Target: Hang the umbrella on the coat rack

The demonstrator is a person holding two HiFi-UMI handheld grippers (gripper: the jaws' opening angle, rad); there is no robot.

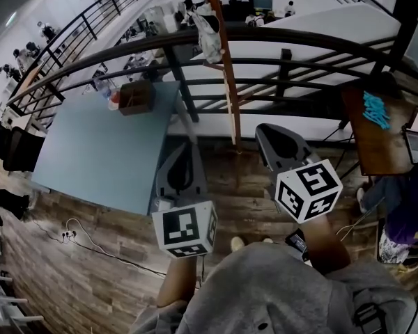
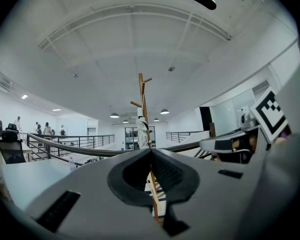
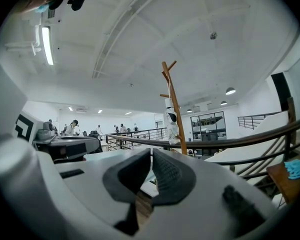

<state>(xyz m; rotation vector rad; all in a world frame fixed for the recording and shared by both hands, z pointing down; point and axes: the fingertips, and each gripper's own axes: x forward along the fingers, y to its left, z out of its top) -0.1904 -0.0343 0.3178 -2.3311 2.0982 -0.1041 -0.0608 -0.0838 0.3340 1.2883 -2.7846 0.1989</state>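
The wooden coat rack stands just beyond the dark railing, straight ahead of both grippers. A white folded umbrella hangs on its pole near the top. It shows the same way on the coat rack in the left gripper view, as the umbrella, and on the coat rack in the right gripper view, as the umbrella. My left gripper is shut and holds nothing. My right gripper is also shut and empty. Both point level toward the rack, well short of it.
A light blue table with a brown box and a bottle stands at the left. The curved black railing crosses ahead. A wooden desk and a seated person are at the right. A cable lies on the floor.
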